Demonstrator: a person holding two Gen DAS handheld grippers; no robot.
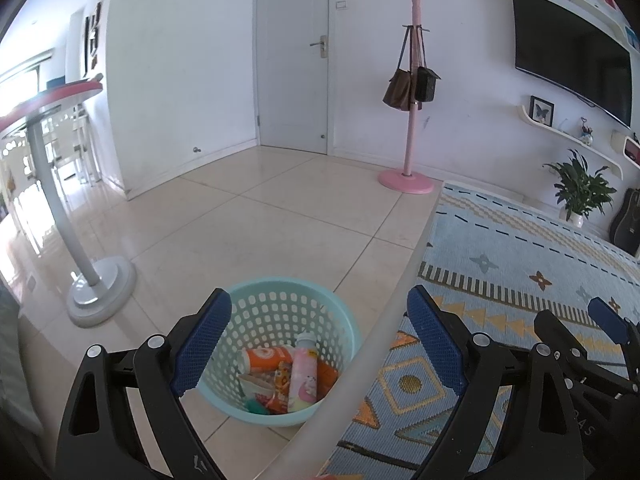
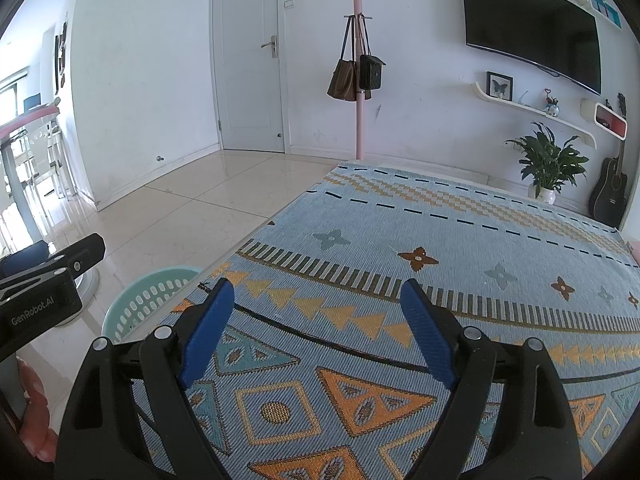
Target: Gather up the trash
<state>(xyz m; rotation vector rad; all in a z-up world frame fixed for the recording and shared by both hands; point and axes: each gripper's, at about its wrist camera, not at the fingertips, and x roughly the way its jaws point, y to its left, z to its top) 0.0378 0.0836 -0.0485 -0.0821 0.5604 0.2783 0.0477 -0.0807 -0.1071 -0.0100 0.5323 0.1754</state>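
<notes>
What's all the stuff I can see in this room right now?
basket: one, mint green, on the floor beside the table
trash: several pieces, orange and pink, inside the basket
tablecloth: one, blue and orange, on the table
coat stand: one, pink, by the wall
bags: two, brown and black, hanging on the coat stand
television: one, black, on the wall
plant: one, green, in a white pot
guitar: one, black, against the wall
left gripper: open, empty
right gripper: open, empty
</notes>
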